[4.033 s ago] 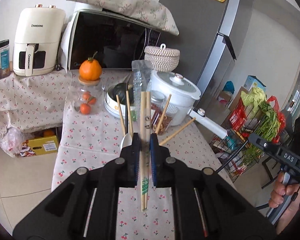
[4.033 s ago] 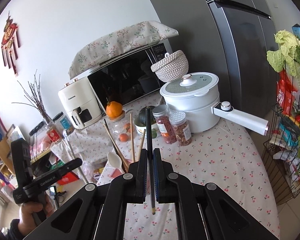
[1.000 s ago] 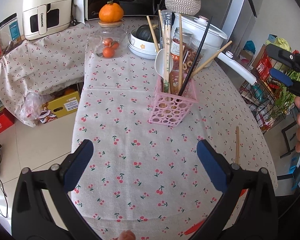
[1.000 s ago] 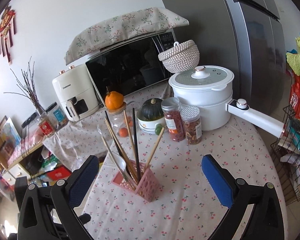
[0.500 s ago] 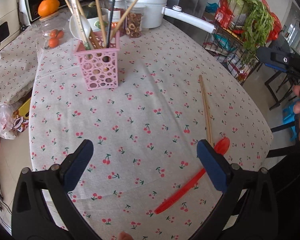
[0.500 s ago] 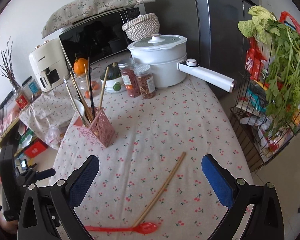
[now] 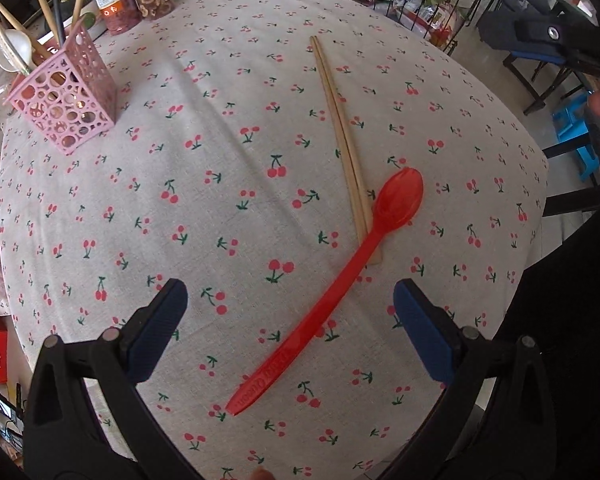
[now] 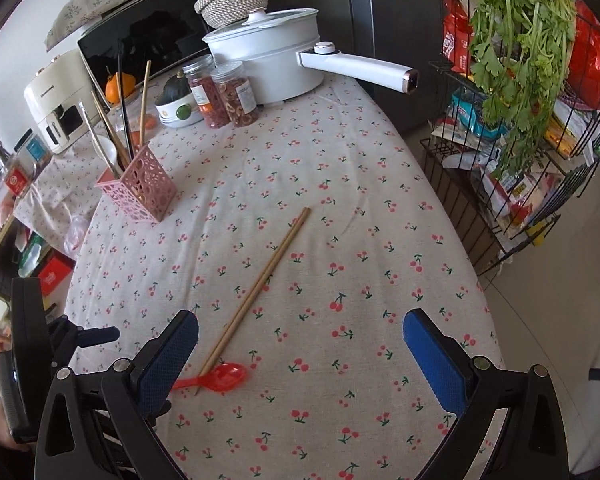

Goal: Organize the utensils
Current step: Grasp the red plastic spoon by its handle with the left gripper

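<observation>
Since four seconds ago both grippers have let go of their chopsticks and swung down: the left gripper [image 7: 288, 320], wide open and empty, now hangs over the red spoon [image 7: 332, 284], which crosses the loose chopstick pair [image 7: 340, 128] just ahead. The right gripper [image 8: 300, 344] is equally spread and empty. The pink holder [image 7: 66, 100], far ahead to the left, already carries several utensils, so spoon and pair seemingly remain; the spoon's embossed lettering is unreadable, and the air fryer [image 8: 56, 104] brand is too small to read.

Utensils loose and stowed on the table

A spork [image 7: 332, 284] lies flat on the tablecloth [image 7: 204, 208], its neck crossing the near end of a pair of chopsticks [image 7: 340, 132] lying side by side. The utensil holder [image 8: 140, 190] stands well apart, chopsticks and a spoon upright in it; two jars [image 8: 224, 94] and a pot [image 8: 268, 60] stand behind it.
</observation>
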